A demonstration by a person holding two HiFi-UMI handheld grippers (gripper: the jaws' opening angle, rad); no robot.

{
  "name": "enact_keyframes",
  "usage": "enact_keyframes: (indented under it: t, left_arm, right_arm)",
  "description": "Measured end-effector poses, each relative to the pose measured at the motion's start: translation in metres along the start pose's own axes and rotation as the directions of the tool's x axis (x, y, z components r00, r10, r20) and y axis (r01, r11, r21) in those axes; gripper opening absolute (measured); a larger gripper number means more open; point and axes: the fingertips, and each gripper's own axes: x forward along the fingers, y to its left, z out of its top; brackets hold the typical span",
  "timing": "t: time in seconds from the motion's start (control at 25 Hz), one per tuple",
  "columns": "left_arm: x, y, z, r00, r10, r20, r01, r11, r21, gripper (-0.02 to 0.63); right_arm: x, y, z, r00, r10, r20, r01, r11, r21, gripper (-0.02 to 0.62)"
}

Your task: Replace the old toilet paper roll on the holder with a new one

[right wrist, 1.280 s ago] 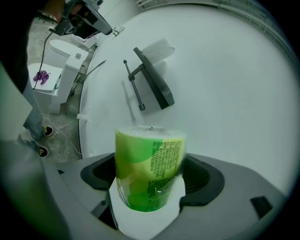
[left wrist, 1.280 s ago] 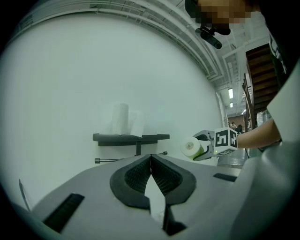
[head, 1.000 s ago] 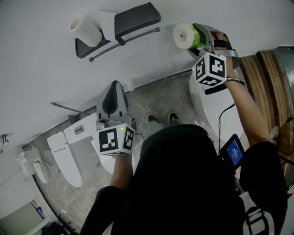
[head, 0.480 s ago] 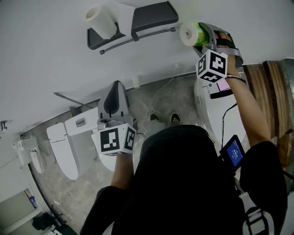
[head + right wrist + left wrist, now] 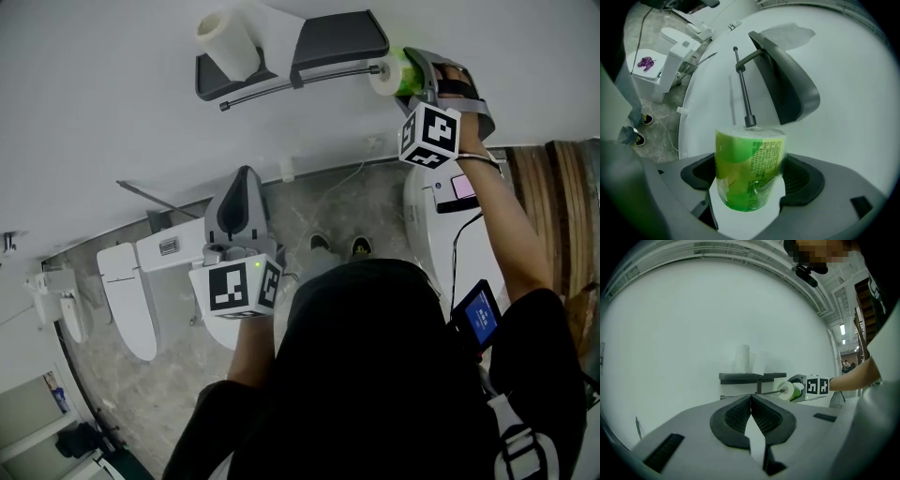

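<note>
A dark grey holder [image 5: 337, 42] hangs on the white wall, with a thin rod [image 5: 300, 80] under its shelf. A white roll [image 5: 228, 42] stands on the shelf's left part. My right gripper [image 5: 405, 71] is shut on a new roll in green wrapping [image 5: 390, 75], held at the rod's free end. In the right gripper view the rod tip [image 5: 750, 121] meets the end face of the green-wrapped roll [image 5: 749, 168] between the jaws of my right gripper [image 5: 750, 176]. My left gripper [image 5: 242, 180] hangs low over a toilet; its jaws are shut on nothing [image 5: 751, 411].
Two white toilets [image 5: 173, 281] stand on the grey floor at the left, and another toilet [image 5: 441, 234] below the right arm, with a pink item [image 5: 462, 187] on it. Wooden boards [image 5: 562, 206] are at the right. A small blue-screened device [image 5: 478, 314] hangs by my right side.
My right gripper has carried the green-wrapped roll leftward to the rod's free end. The left gripper has stayed shut and low.
</note>
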Motion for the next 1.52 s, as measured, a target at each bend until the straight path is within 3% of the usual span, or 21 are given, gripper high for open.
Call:
enact_keyframes:
  t: [0.64,0.84,1.52]
  left_arm:
    - [0.003,0.006,-0.001,1.000,0.017,0.006,-0.017,1.000,-0.024,0.023]
    - [0.000,0.008,-0.002,1.000,0.025,0.012,-0.024,0.999,-0.031,0.023]
    - [-0.007,0.008,-0.004,0.999,0.035,0.008,-0.035,0.999,-0.029,0.023]
  right_arm:
    - [0.003,0.000,0.039,0.998,-0.013,0.054,0.018,0.995,-0.097,0.411]
    - [0.002,0.004,0.047,0.998,-0.001,0.059,0.006,0.996,-0.084,0.411]
    - [-0.004,0.008,0.057,0.995,-0.096,0.017,0.097,0.986,-0.134,0.411]
